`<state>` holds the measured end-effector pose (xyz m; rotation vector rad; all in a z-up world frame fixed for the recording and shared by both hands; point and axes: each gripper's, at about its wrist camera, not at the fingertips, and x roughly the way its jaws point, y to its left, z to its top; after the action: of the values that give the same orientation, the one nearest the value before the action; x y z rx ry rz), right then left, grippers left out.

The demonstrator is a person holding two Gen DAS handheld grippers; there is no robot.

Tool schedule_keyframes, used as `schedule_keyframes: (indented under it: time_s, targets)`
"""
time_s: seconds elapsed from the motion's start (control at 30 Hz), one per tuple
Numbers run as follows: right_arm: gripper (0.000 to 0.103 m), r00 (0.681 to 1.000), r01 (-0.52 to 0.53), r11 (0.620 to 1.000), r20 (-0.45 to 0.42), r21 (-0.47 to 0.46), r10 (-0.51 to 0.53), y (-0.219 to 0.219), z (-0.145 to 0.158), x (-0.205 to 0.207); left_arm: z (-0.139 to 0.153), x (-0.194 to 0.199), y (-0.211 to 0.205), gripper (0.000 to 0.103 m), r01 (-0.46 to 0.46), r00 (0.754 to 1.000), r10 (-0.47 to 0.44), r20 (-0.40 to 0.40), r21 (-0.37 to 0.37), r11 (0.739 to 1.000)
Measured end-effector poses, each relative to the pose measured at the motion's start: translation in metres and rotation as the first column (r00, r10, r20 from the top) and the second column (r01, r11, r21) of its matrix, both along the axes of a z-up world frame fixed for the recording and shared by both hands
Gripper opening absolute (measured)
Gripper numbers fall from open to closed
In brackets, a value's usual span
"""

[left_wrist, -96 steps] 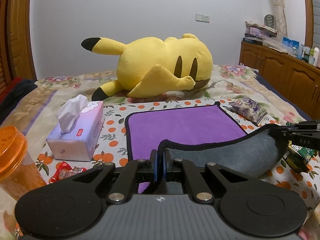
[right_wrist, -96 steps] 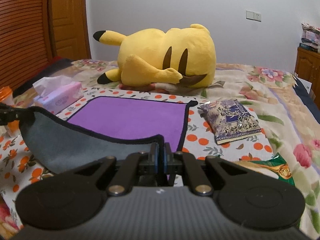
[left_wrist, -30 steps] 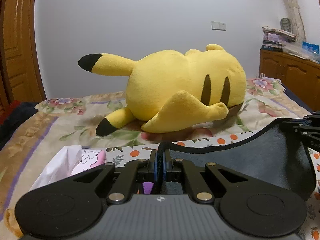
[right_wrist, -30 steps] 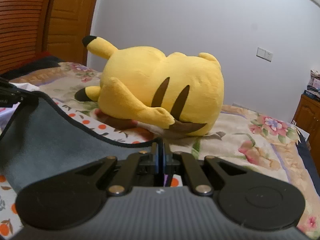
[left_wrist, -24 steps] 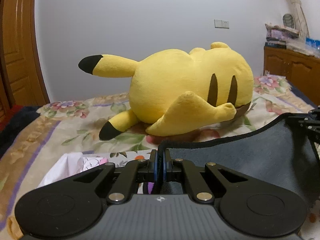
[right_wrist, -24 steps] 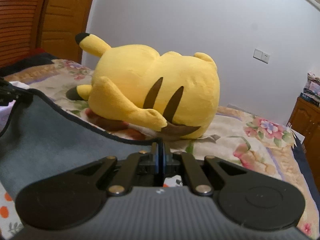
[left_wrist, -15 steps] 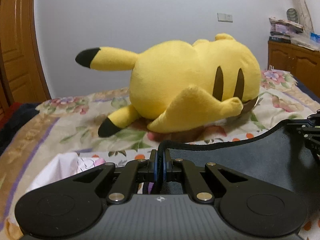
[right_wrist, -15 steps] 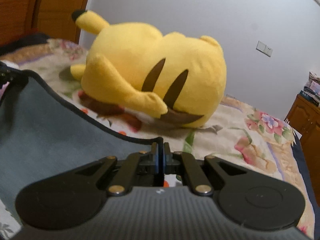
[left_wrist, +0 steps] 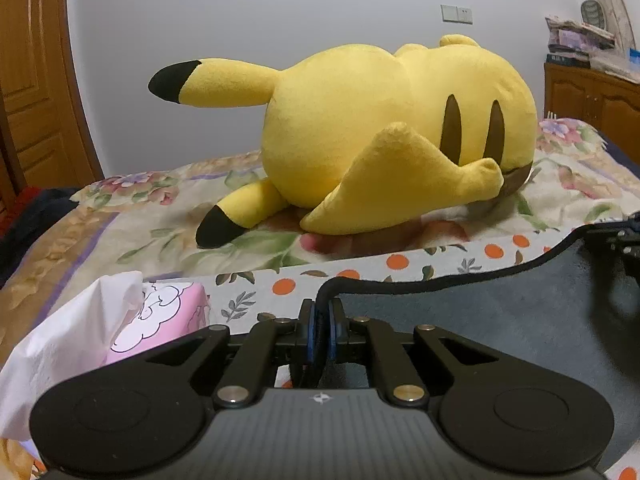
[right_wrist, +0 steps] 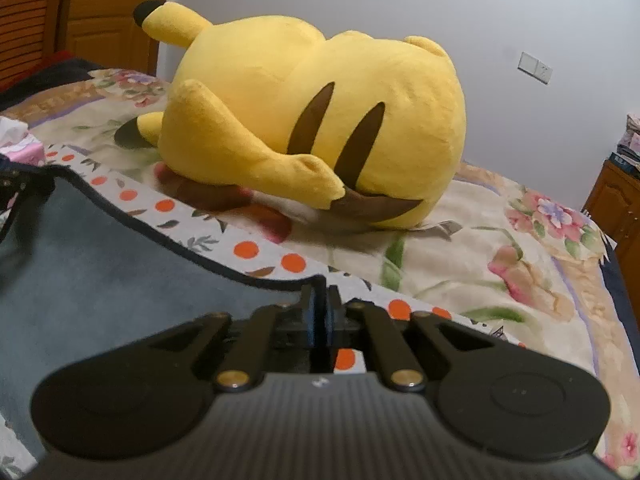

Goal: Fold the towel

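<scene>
The towel (left_wrist: pixel 500 320) shows its grey underside and black hem, stretched between the two grippers above the bed. My left gripper (left_wrist: pixel 321 312) is shut on the towel's left corner. My right gripper (right_wrist: pixel 320 300) is shut on the right corner; the towel (right_wrist: pixel 100 272) spreads left from it. The other gripper shows at the right edge of the left wrist view (left_wrist: pixel 624 236) and at the left edge of the right wrist view (right_wrist: pixel 12 184). The purple face is hidden.
A big yellow plush toy (left_wrist: pixel 380 140) lies just beyond the towel on the floral bedspread (right_wrist: pixel 500 248). A pink tissue box (left_wrist: pixel 152 320) stands at the left. A wooden cabinet (left_wrist: pixel 592 96) stands right, a wooden door (left_wrist: pixel 32 80) left.
Both grippers have carried the towel's near edge forward and lower toward the plush toy, covering the purple face. Both stay shut on their corners.
</scene>
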<state>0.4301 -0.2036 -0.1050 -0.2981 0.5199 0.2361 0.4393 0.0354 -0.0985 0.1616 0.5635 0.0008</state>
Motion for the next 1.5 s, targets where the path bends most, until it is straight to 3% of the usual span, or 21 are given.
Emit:
schedule_keyframes:
  time_s: [0.13, 0.33, 0.83, 1.5]
  targets:
    - [0.012, 1.0, 0.015, 1.0, -0.004, 0.019, -0.014, -0.002, 0.0, -0.003, -0.002, -0.002, 0.003, 0.015, -0.011, 1.0, 0.011, -0.014, -0.01, 1.0]
    - [0.013, 1.0, 0.014, 0.998, -0.017, 0.056, -0.013, -0.006, 0.005, -0.016, 0.002, -0.016, 0.001, 0.026, 0.009, 1.0, -0.009, -0.027, -0.018, 1.0]
    - [0.013, 0.998, 0.016, 0.978, -0.064, 0.208, -0.003, -0.012, 0.011, -0.088, 0.024, -0.087, -0.016, 0.039, 0.09, 0.994, -0.093, -0.06, -0.044, 0.995]
    - [0.013, 0.999, 0.024, 0.968, -0.031, 0.25, -0.017, -0.025, 0.032, -0.16, 0.041, -0.161, -0.036, 0.072, 0.129, 0.99, -0.131, -0.052, -0.045, 0.991]
